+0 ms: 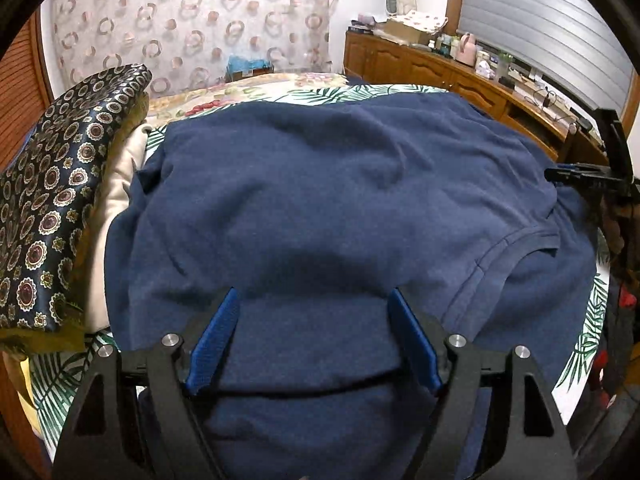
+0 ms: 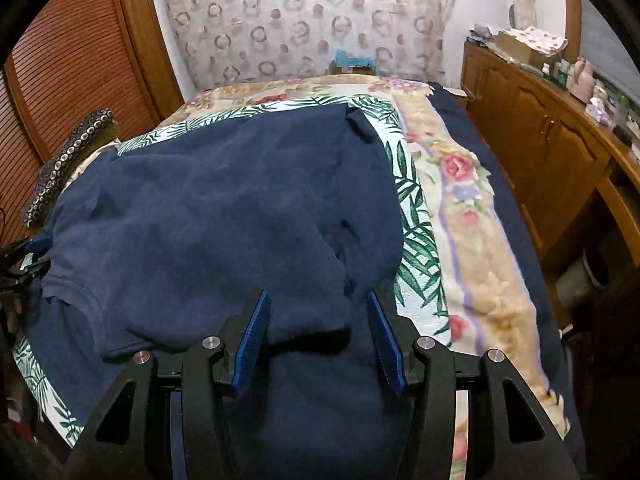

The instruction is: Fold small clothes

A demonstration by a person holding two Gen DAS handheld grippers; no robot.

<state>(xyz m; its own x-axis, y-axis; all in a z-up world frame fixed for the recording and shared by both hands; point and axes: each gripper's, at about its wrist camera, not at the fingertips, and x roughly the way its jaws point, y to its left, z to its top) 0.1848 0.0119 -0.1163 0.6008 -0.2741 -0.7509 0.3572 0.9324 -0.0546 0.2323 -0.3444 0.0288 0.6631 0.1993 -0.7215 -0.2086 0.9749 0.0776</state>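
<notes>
A navy blue shirt [image 1: 320, 200] lies spread over a leaf-print cloth on the bed, its collar seam [image 1: 516, 240] toward the right. It also fills the right wrist view [image 2: 208, 216]. My left gripper [image 1: 314, 300] is open, its blue pads standing wide apart just above the shirt's near part. My right gripper [image 2: 318, 304] is open too, over the shirt's near right side, with nothing between its pads. The right gripper shows at the right edge of the left wrist view [image 1: 588, 176], and the left gripper at the left edge of the right wrist view [image 2: 24, 252].
A dark patterned folded cloth [image 1: 60, 208] on a cream pile sits left of the shirt. The leaf-print cloth [image 2: 416, 216] lies on a floral blanket [image 2: 472, 232]. A wooden cabinet [image 2: 552, 152] with clutter runs along the right. A curtain [image 1: 192, 20] hangs behind the bed.
</notes>
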